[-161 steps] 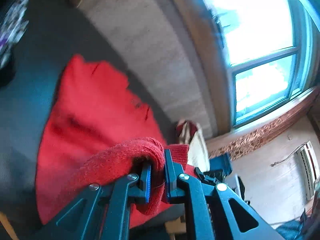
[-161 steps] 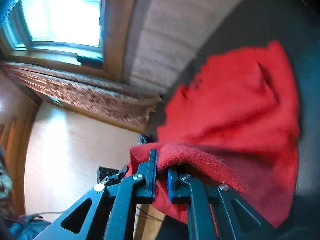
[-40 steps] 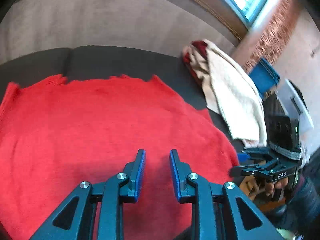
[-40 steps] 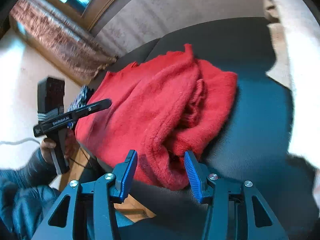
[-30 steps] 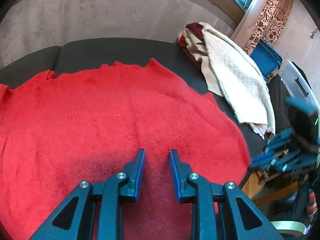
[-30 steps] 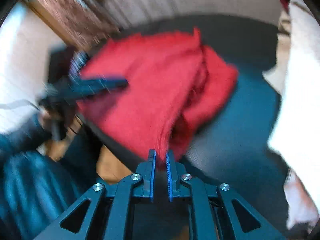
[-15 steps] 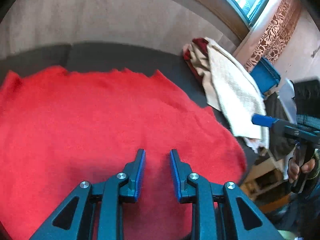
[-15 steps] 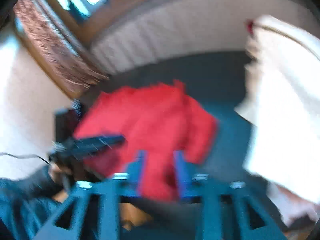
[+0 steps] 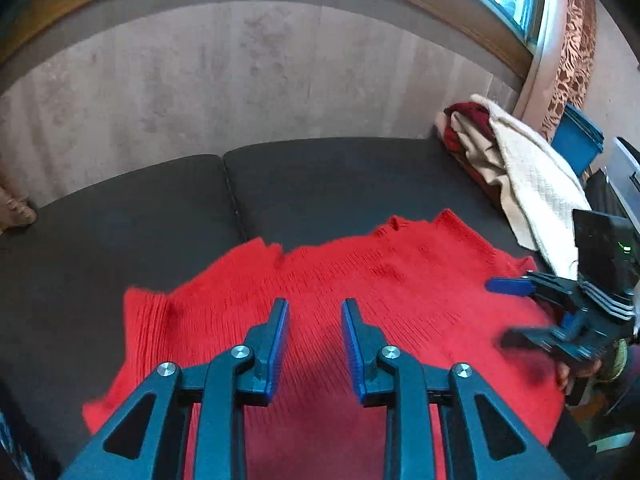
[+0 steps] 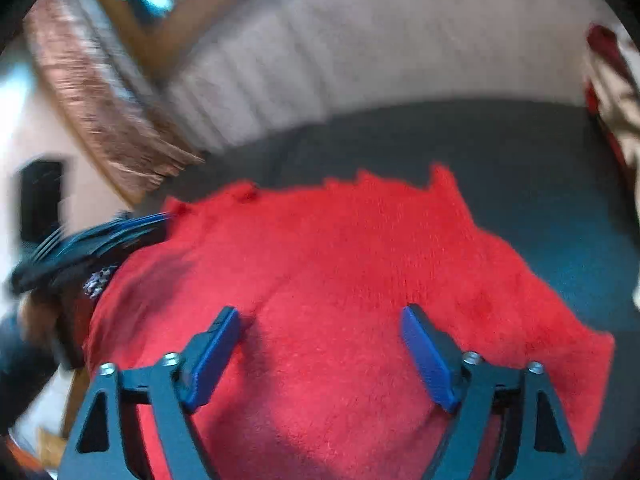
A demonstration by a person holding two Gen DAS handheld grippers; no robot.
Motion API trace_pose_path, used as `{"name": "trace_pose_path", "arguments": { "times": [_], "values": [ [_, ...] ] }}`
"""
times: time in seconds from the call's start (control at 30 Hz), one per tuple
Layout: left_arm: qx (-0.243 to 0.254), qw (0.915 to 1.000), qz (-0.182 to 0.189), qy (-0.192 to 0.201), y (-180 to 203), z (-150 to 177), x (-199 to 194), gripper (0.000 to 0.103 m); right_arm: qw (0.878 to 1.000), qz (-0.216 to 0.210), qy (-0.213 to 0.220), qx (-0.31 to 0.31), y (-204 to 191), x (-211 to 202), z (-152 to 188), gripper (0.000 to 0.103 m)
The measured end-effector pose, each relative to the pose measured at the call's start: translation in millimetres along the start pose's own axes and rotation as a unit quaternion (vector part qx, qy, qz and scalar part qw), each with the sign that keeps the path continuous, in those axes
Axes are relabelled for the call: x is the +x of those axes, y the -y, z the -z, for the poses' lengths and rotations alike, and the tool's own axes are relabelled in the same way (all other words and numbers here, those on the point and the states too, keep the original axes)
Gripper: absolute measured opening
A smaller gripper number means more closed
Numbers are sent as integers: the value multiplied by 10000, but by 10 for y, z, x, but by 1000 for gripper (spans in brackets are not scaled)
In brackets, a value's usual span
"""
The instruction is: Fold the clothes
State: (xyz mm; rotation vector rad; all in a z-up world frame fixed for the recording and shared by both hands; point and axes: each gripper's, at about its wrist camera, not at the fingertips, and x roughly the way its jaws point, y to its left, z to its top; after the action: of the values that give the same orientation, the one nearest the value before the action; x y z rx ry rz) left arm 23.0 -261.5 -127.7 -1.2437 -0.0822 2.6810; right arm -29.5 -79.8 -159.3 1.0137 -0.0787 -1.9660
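A red knit sweater (image 9: 360, 292) lies spread on the dark sofa seat (image 9: 152, 216), its ragged far edge toward the backrest. My left gripper (image 9: 314, 316) hovers over the sweater's near middle, open by a narrow gap with nothing between the fingers. In the right wrist view the same red sweater (image 10: 360, 264) fills the centre, and my right gripper (image 10: 320, 324) stands wide open just above it, empty. The right gripper also shows at the right edge of the left wrist view, held by a hand (image 9: 576, 372). The right wrist view is blurred by motion.
A pile of cream and dark red clothes (image 9: 516, 168) sits at the seat's right end. The grey backrest (image 9: 240, 80) rises behind, with a window above. A blue bin (image 9: 576, 140) stands beyond the pile. The left gripper (image 10: 80, 244) shows at the right wrist view's left.
Both grippers let go of the sweater, which now lies flat. The right gripper shut a second ago and has opened wide over the sweater. The left gripper has pulled back and stays open.
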Motion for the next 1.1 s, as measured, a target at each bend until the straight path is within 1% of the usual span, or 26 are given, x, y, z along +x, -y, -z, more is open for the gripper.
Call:
{"name": "trace_pose_path", "arguments": {
  "times": [0.03, 0.1, 0.2, 0.27, 0.37, 0.43, 0.47, 0.5, 0.53, 0.57, 0.6, 0.63, 0.7, 0.73, 0.8, 0.83, 0.87, 0.9, 0.93, 0.97, 1.0, 1.03, 1.07, 1.1],
  "values": [
    [105, 9999, 76, -74, 0, -47, 79, 28, 10000, 32, -20, -37, -13, 20, -1, 103],
    [459, 9980, 248, -349, 34, -109, 253, 33, 9998, 104, -74, -123, -49, 47, -5, 103],
    [740, 9943, 266, -715, 39, -108, 462, 34, 9993, 212, -155, -253, -102, 88, -10, 103],
    [789, 9929, 341, -823, 38, -79, 525, 34, 9988, 284, -209, -339, -138, 115, -14, 103],
    [780, 9940, 294, -713, 37, -10, 501, 35, 9977, 392, -290, -468, -192, 155, -19, 103],
    [820, 9948, 139, -580, 67, 43, 482, 30, 9968, 464, -343, -554, -227, 182, -23, 103],
    [842, 9951, 49, -517, 98, 56, 470, 19, 9963, 499, -370, -597, -245, 196, -25, 103],
    [864, 9952, -42, -453, 130, 68, 459, 5, 9957, 535, -397, -640, -263, 209, -26, 103],
    [909, 9949, -167, -391, 174, 75, 436, 5, 9924, 720, -575, -811, -330, 242, -44, 102],
    [914, 9949, -213, -356, 173, 65, 420, 4, 9878, 922, -769, -995, -402, 276, -62, 100],
    [875, 9954, -217, -318, 167, 62, 400, 4, 9866, 1027, -780, -998, -458, 265, -104, 89],
    [776, 9964, -217, -248, 136, 69, 361, 4, 9884, 948, -749, -923, -481, 242, -154, 65],
    [569, 9981, -217, -103, 69, 84, 278, 4, 9922, 779, -677, -692, -486, 218, -314, 40],
    [444, 9987, -231, 23, 31, 79, 217, 4, 9935, 742, -634, -580, -485, 215, -404, 41],
    [341, 9989, -260, 174, 12, 66, 144, 4, 9935, 739, -621, -602, -529, 292, -551, 42],
    [292, 9989, -275, 247, 3, 59, 108, 4, 9926, 768, -700, -629, -553, 372, -600, 49],
    [247, 9989, -257, 291, 2, 37, 92, 4, 9915, 798, -789, -654, -578, 456, -647, 53],
    [248, 9989, -263, 312, 18, 17, 101, 4, 9899, 886, -859, -704, -585, 546, -666, 64],
    [253, 9988, -270, 332, 35, -4, 112, 4, 9880, 981, -926, -756, -590, 637, -681, 69],
    [251, 9987, -289, 345, 48, -11, 125, 4, 9859, 1076, -993, -808, -595, 728, -697, 69],
    [240, 9987, -293, 343, 57, -12, 141, 4, 9807, 1305, -1100, -954, -617, 840, -676, 69],
    [231, 9986, -314, 349, 64, -16, 159, 4, 9774, 1434, -1115, -1080, -646, 866, -647, 68],
    [223, 9986, -335, 355, 71, -21, 178, 4, 9754, 1519, -1010, -1238, -696, 867, -613, 59],
    [187, 9984, -339, 419, 80, -28, 160, 4, 9740, 1543, -940, -1366, -753, 844, -592, 30]
  ]
}}
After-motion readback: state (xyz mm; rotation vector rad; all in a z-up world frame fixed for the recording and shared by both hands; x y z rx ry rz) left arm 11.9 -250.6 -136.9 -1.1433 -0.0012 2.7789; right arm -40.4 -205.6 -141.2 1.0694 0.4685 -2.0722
